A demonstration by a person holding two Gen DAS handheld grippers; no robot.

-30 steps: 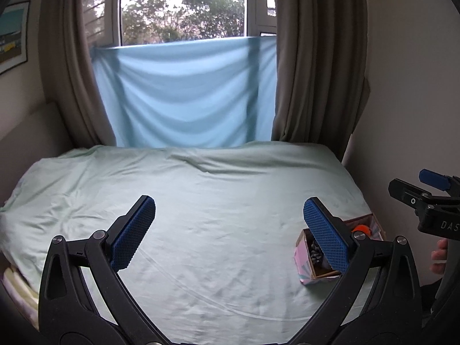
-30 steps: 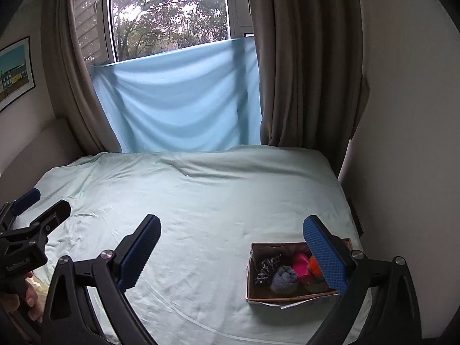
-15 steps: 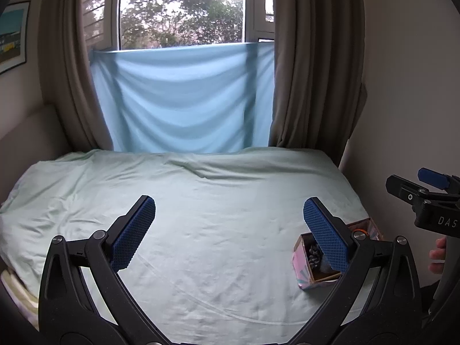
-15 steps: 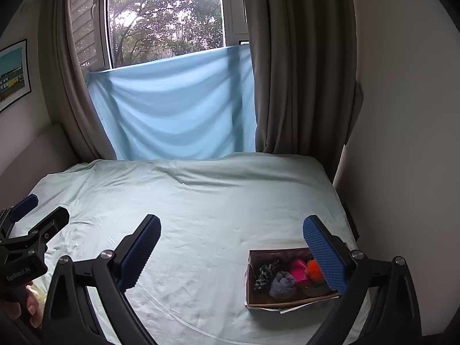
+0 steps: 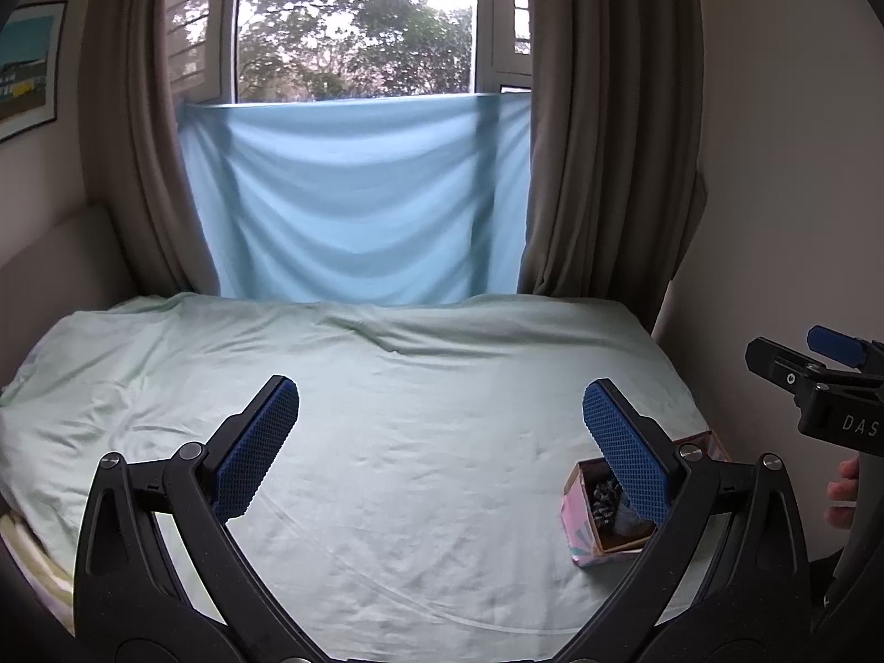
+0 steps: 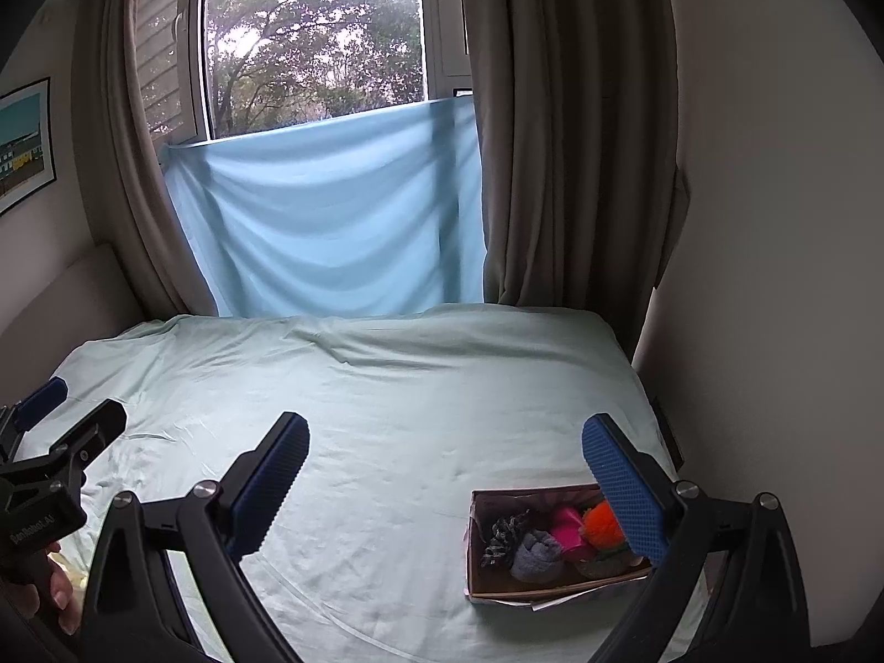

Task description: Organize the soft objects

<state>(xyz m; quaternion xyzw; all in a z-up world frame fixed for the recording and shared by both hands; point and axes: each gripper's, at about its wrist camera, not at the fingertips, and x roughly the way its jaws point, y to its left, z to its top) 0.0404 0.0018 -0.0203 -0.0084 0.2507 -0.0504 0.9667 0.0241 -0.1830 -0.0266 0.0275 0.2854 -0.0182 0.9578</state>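
Note:
A small cardboard box (image 6: 480, 580) sits near the right front of the bed (image 6: 387, 414). Inside it lie several soft items: a dark speckled scrunchie (image 6: 503, 533), a grey-blue knit piece (image 6: 536, 555), a pink piece (image 6: 569, 533) and an orange pompom (image 6: 602, 525). My right gripper (image 6: 445, 469) hovers open above the sheet, its right finger in front of the box. In the left wrist view the box (image 5: 580, 525) shows beside the right finger of my left gripper (image 5: 439, 442), which is open and holds nothing.
Pale green sheet covers the bed (image 5: 387, 414). A blue cloth (image 5: 353, 199) hangs under the window between brown curtains (image 5: 608, 138). A wall (image 6: 773, 276) runs close along the bed's right side. A picture (image 6: 22, 143) hangs at left. A hand (image 5: 842, 492) holds the other gripper.
Both views have tilted upward and pulled back slightly, so the window shows more and the box sits lower in frame. Both grippers stay open; the box has not moved.

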